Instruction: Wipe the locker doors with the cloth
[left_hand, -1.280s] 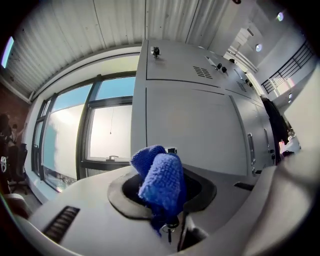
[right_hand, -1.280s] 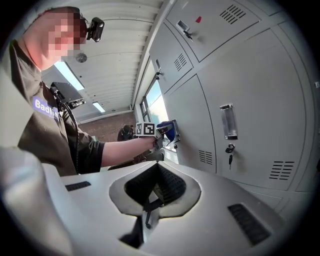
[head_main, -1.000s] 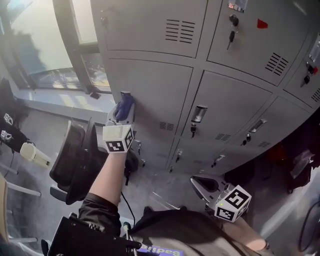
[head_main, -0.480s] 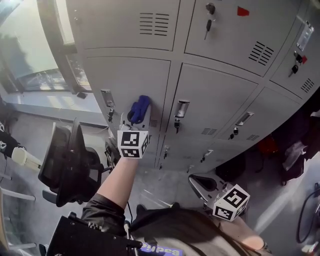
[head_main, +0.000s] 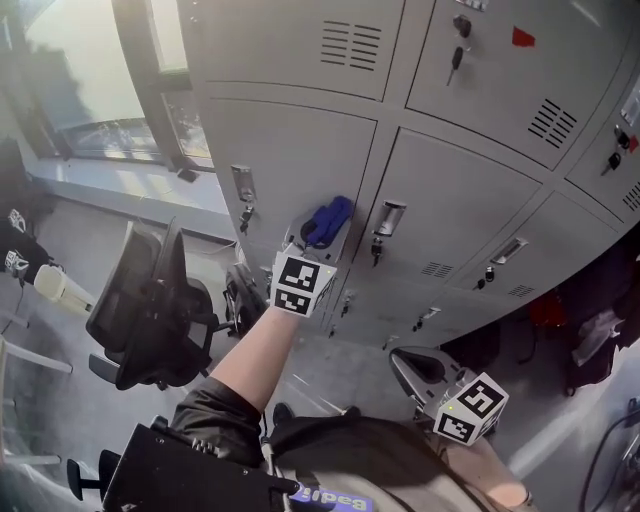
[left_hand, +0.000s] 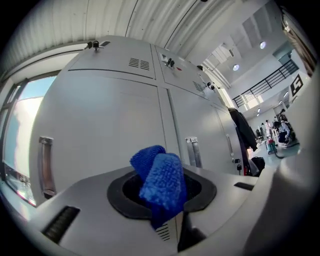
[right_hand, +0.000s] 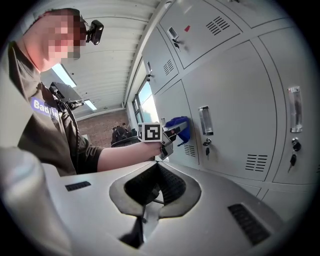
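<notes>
Nearest the head camera, the R gripper hangs low by the person's torso, well apart from the lockers. Its own view shows the jaws pressed together w/ nothing between them. The forearm reaches up to the L gripper, whose marker cube faces the camera. Its jaws pinch a folded blue cloth, which bulges out past the tips. The cloth sits at the right edge of a locker door, between two handles in the head view. The doors are plain matte grey metal; keys hang in some locks, and one upper door carries a red tag. Below lies a grey floor, w/ a black office chair at left under a bright window and dark garments hanging at far right. Only the R gripper view shows the cloth side-on — it appears to touch the door just beside the vent louvres, which the L gripper covers in the head view. Only the L gripper view shows the far end of the locker row: a tall hall w/ ceiling lights, a railing and distant people too small to make out. The top row of doors is cut off in the head view, as is a black case at the bottom edge.
</notes>
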